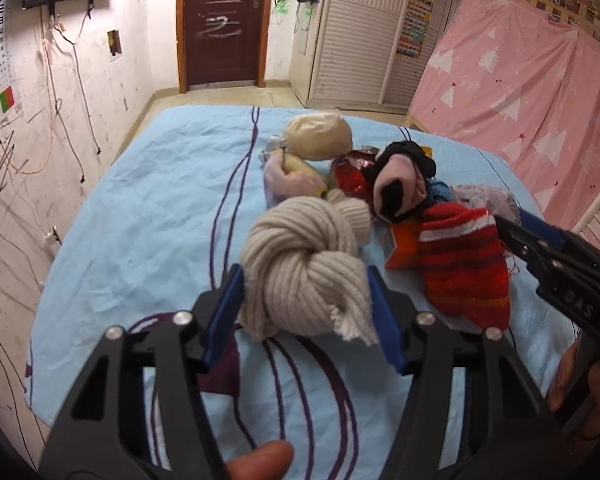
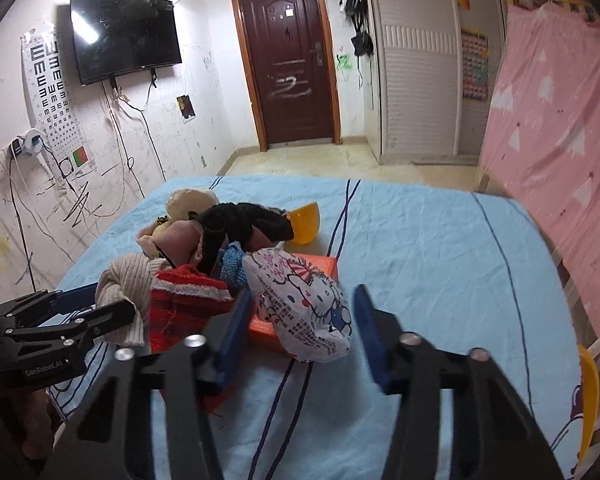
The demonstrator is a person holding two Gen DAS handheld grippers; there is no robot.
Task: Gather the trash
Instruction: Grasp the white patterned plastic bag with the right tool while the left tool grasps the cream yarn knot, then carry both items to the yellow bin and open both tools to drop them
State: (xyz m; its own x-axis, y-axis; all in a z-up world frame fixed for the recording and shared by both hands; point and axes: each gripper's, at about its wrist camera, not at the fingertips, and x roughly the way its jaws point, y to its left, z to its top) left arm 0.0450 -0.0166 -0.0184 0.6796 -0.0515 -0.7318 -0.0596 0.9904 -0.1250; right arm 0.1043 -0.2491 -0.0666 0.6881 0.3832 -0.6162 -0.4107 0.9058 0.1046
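Note:
A heap of stuff lies on the light blue bed sheet (image 1: 140, 220). My left gripper (image 1: 304, 304) has its blue pads pressed on both sides of a beige knitted bundle (image 1: 300, 264) at the near end of the heap. The same grip shows at the left edge of the right wrist view: left gripper (image 2: 88, 308), beige bundle (image 2: 124, 284). My right gripper (image 2: 300, 320) is open around a white cartoon-print plastic bag (image 2: 304, 304), with a gap at the right pad. A red striped knit (image 2: 188, 300) lies between the two grippers.
Behind are an orange flat packet (image 2: 316, 264), a black and pink cloth (image 1: 400, 184), a cream bag (image 1: 320, 136) and a yellow bowl (image 2: 304, 224). A pink curtain (image 2: 560, 140) hangs on the right, and a yellow chair (image 2: 588, 392) stands by the bed.

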